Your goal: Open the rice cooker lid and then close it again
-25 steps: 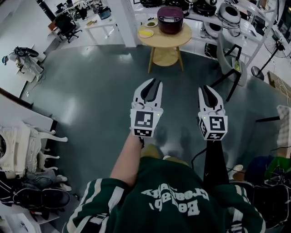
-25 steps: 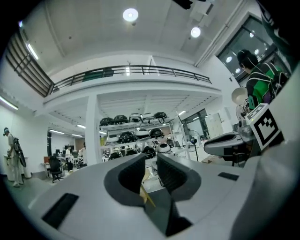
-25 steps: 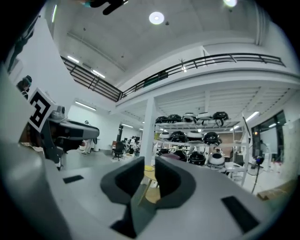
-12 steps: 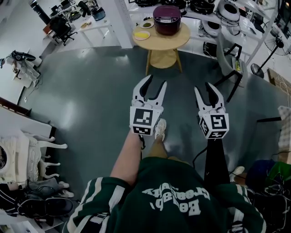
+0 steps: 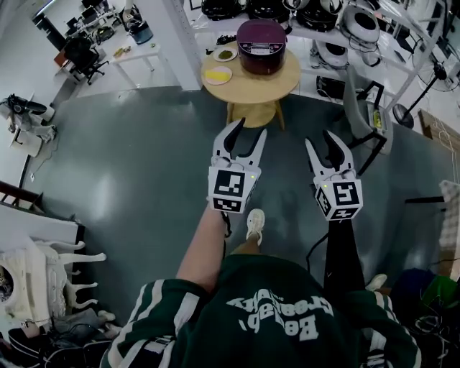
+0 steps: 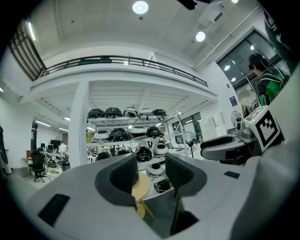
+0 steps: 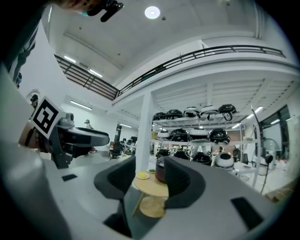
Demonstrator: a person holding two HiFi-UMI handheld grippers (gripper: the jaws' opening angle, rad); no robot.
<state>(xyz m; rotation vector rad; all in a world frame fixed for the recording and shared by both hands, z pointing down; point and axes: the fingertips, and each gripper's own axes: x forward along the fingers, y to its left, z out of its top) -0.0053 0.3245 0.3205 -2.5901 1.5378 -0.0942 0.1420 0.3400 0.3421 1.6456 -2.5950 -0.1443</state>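
A dark maroon rice cooker (image 5: 261, 45) stands with its lid down on a round wooden table (image 5: 267, 76) across the grey floor, well ahead of both grippers. My left gripper (image 5: 249, 129) and right gripper (image 5: 321, 138) are held side by side, pointing level toward the table. Both have just been opening and stand open with nothing between their jaws. In the right gripper view the cooker (image 7: 160, 171) and table (image 7: 151, 185) show far off between the jaws. In the left gripper view only the table (image 6: 141, 185) shows there.
A yellow plate (image 5: 218, 75) and a green one (image 5: 226, 53) lie on the table beside the cooker. Shelves (image 5: 287, 8) of other cookers stand behind it. A grey chair (image 5: 363, 100) is at the right, and a desk with an office chair (image 5: 79, 52) at the far left.
Both grippers have gone from shut to open. The person has walked forward, so the table and cooker are nearer.
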